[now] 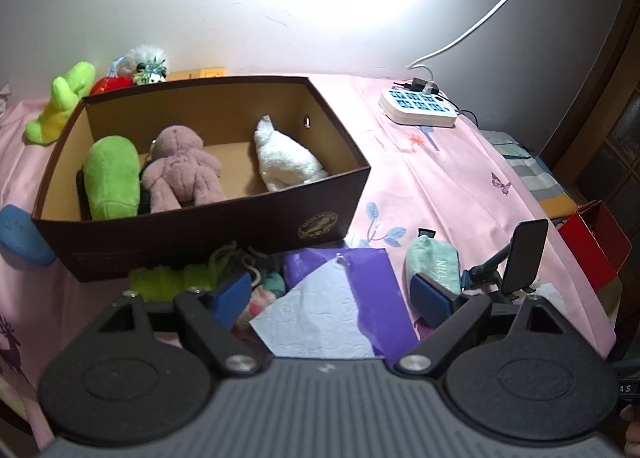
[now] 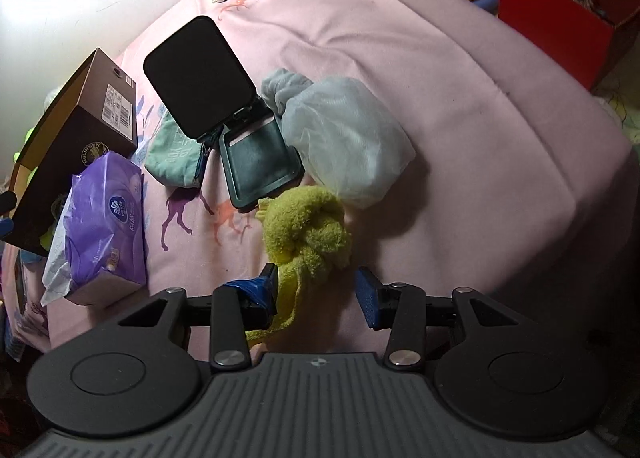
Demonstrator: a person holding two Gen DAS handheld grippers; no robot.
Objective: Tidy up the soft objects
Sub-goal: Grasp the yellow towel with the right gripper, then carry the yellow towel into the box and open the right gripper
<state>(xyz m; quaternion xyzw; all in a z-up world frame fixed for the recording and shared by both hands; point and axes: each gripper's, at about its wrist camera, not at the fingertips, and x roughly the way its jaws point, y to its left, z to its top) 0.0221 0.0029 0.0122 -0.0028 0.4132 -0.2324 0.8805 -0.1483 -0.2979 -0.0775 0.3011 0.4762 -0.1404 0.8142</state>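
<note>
A brown cardboard box (image 1: 328, 201) stands on the pink bed and holds a green plush (image 1: 114, 177), a mauve plush bear (image 1: 182, 169) and a white plush (image 1: 286, 159). My left gripper (image 1: 332, 294) is open above a purple tissue pack (image 1: 348, 298) in front of the box. My right gripper (image 2: 320, 294) is open around a yellow-green fuzzy cloth (image 2: 308, 234) lying on the bed; the cloth touches the left pad. A mint pouch (image 2: 176, 153) and a pale bag (image 2: 348, 137) lie further off.
A lime plush (image 1: 60, 101), a red toy and a fluffy grey toy (image 1: 148, 61) sit behind the box. A power strip (image 1: 418, 107), a phone stand (image 2: 224, 97), a red box (image 2: 560, 13) and a blue object (image 1: 22, 234) are around.
</note>
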